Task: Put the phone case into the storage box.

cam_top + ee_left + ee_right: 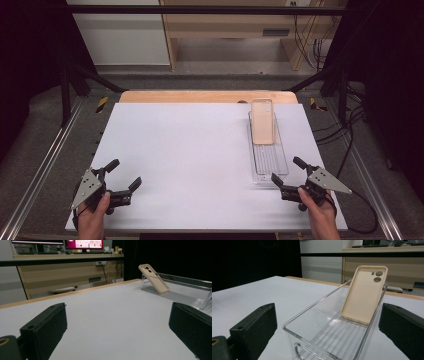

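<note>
A beige phone case (262, 121) leans against the far end of a long clear plastic tray (270, 160) on the right side of the white table; it also appears as the phone case (364, 295) inside the tray (317, 315) and as the phone case (153, 278) far off to the right. My right gripper (289, 172) is open at the tray's near end, its jaws spread to either side of it with nothing gripped. My left gripper (125, 174) is open near the front left corner, over bare table.
The white table top (190, 155) has a wooden strip (200, 96) along its far edge. Metal rails (45, 160) run down both sides. A wooden desk with monitors (62, 255) stands beyond the table. Cables (345, 125) hang at the right.
</note>
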Demonstrator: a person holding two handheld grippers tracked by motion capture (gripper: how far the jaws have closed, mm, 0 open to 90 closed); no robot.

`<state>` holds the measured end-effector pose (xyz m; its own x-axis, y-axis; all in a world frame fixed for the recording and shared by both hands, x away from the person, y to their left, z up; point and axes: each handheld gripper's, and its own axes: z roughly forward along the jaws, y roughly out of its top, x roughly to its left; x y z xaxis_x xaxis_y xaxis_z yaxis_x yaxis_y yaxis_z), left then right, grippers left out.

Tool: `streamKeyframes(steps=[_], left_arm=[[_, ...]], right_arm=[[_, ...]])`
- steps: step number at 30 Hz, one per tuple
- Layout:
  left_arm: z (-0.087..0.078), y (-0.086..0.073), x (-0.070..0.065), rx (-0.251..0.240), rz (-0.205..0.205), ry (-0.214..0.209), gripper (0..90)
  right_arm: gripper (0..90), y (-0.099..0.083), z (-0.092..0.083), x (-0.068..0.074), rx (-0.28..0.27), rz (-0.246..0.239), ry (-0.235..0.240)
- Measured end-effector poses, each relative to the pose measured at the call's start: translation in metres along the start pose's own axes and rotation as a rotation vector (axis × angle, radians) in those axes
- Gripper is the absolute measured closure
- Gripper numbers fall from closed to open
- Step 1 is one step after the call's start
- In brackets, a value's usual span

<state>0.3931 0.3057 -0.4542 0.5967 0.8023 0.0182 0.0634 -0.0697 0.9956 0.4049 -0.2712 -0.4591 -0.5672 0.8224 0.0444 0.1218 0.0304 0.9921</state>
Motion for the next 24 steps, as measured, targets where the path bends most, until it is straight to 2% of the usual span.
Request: streamKeyframes(steps=[24], left_arm=[[0.0,0.0,0.0,-0.001,0.001,-0.003,1.5]], right_arm=[[2.4,0.005,0.013,0.003,0.001,-0.042,-0.005]])
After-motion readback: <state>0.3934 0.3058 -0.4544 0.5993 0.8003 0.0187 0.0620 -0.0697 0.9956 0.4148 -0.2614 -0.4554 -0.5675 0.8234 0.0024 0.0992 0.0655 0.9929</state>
